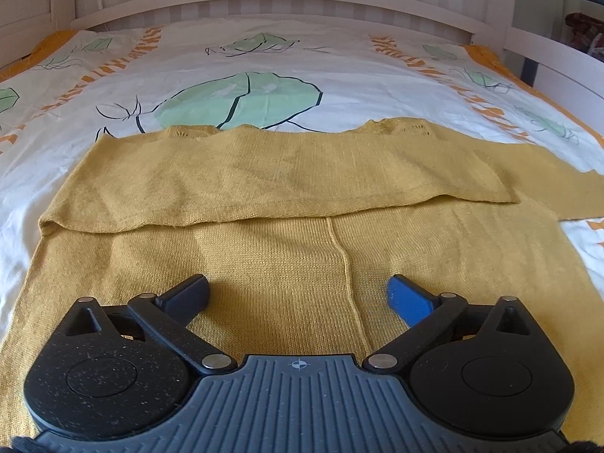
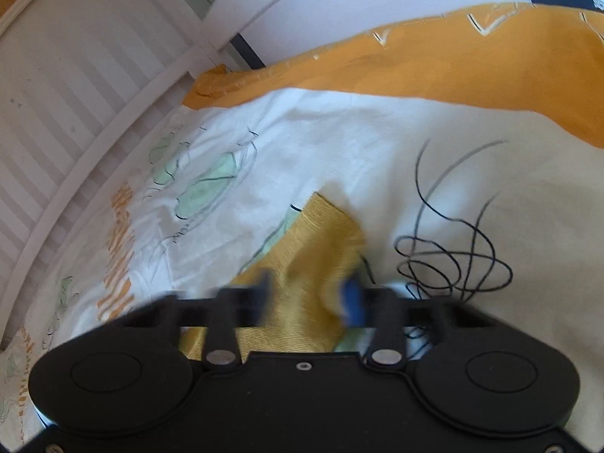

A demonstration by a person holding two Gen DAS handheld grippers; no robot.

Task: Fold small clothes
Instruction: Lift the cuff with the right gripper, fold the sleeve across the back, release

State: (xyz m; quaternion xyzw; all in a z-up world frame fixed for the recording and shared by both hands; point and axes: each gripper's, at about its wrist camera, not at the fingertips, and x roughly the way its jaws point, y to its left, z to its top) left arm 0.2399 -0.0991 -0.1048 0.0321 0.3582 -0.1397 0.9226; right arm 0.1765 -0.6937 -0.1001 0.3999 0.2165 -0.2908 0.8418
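Observation:
A mustard-yellow knitted top [image 1: 287, 249] lies flat on the bed, with one sleeve [image 1: 264, 181] folded across its body. The other sleeve [image 1: 566, 192] runs off to the right. My left gripper [image 1: 298, 287] hovers just over the near part of the top, jaws wide open, nothing between them. In the blurred right wrist view, the yellow sleeve end [image 2: 321, 234] is bunched between the fingers of my right gripper [image 2: 307, 290], which is shut on it, low over the bed cover.
The bed cover [image 1: 264, 60] is white with green shapes, black lines and orange borders [image 2: 453, 64]. A pale slatted headboard [image 1: 264, 3] stands at the far end, and it also shows along the left [image 2: 75, 113] of the right wrist view.

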